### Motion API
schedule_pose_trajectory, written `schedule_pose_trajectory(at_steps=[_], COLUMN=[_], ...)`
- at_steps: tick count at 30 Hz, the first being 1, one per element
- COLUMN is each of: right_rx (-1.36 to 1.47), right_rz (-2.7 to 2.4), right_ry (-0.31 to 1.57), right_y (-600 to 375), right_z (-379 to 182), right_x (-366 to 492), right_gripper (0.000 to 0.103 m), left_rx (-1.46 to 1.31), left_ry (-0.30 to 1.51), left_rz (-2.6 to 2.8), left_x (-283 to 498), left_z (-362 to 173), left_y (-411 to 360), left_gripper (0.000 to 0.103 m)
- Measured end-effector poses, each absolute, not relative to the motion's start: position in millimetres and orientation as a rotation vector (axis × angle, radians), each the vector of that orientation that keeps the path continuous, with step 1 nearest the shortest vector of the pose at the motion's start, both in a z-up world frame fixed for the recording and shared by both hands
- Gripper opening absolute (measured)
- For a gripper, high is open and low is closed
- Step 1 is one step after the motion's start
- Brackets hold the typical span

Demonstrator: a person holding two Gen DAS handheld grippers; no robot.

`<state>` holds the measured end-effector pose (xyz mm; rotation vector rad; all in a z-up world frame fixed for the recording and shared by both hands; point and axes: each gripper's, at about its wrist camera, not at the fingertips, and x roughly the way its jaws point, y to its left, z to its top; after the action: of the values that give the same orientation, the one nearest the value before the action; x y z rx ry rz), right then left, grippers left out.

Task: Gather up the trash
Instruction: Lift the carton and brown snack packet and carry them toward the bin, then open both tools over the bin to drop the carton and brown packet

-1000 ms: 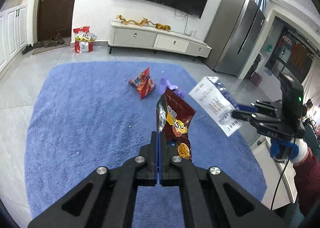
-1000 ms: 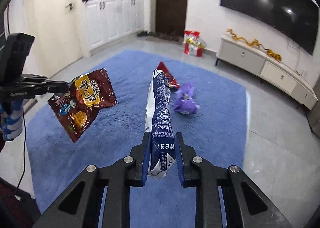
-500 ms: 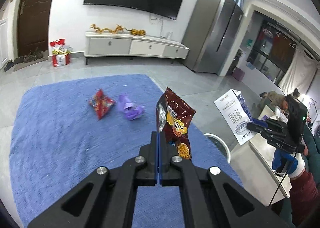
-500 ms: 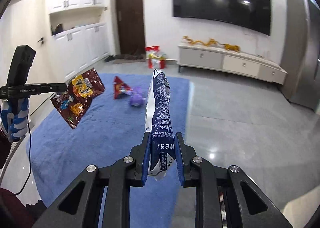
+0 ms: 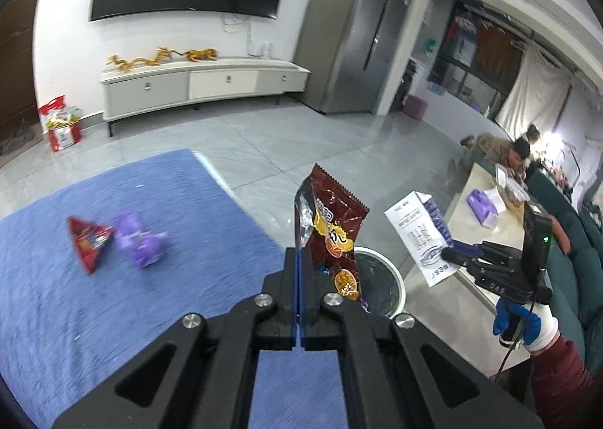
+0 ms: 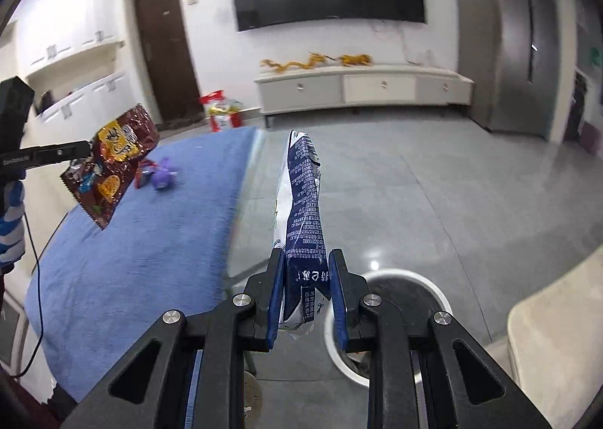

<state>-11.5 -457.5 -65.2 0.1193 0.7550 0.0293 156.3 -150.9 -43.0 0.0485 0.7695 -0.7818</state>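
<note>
My left gripper (image 5: pixel 300 263) is shut on a brown snack bag (image 5: pixel 331 225), held upright in the air; the bag also shows in the right wrist view (image 6: pixel 111 165). My right gripper (image 6: pixel 305 274) is shut on a blue and white carton-like wrapper (image 6: pixel 303 203), seen in the left wrist view (image 5: pixel 420 236) too. A white-rimmed round trash bin (image 5: pixel 388 278) stands on the floor just beyond both grippers (image 6: pixel 437 289). A red snack packet (image 5: pixel 88 240) and a purple wrapper (image 5: pixel 139 240) lie on the blue rug (image 5: pixel 113 316).
A low light table (image 5: pixel 486 210) with a purple tissue pack stands to the right, a teal sofa (image 5: pixel 580 236) behind it. A white TV cabinet (image 5: pixel 199 84), a grey fridge (image 5: pixel 361 37) and a red bag (image 5: pixel 62 123) line the far wall.
Both grippers have swung right, away from the rug and toward the trash bin, which is now close below them. Each still holds its item.
</note>
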Motion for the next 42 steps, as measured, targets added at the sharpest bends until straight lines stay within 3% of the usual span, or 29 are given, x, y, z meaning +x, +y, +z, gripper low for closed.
schedule_pose_trajectory(at_steps=[15, 23, 27, 33, 42], right_rx=[0.330, 0.410, 0.443, 0.459, 0.397], right_rz=[-0.183, -0.239, -0.295, -0.325, -0.319], right_ry=[0.873, 0.968, 1.001, 0.992, 0.931], right_y=[-566.3, -584.5, -589.3, -597.4, -587.0], right_z=[-164.0, -231.5, -257.9, -256.4, -219.1], right_x=[12.8, 31.9, 33.2, 15.5, -8.9], right_gripper=[0.023, 0.025, 0.041, 0.042, 0.043], left_rx=[0.271, 0.302, 0.300, 0.243, 0.164], left_ry=[0.949, 1.084, 1.149, 1.182, 1.129], left_rz=[-0.867, -0.874, -0.881, -0.910, -0.911], left_x=[172.1, 181.7, 184.7, 187.0, 185.6], left_z=[-120.9, -183.9, -213.8, -219.9, -180.6], left_y=[-376.4, -445.8, -463.5, -460.7, -422.8], left_gripper=[0.000, 0.003, 0.004, 0.004, 0.006])
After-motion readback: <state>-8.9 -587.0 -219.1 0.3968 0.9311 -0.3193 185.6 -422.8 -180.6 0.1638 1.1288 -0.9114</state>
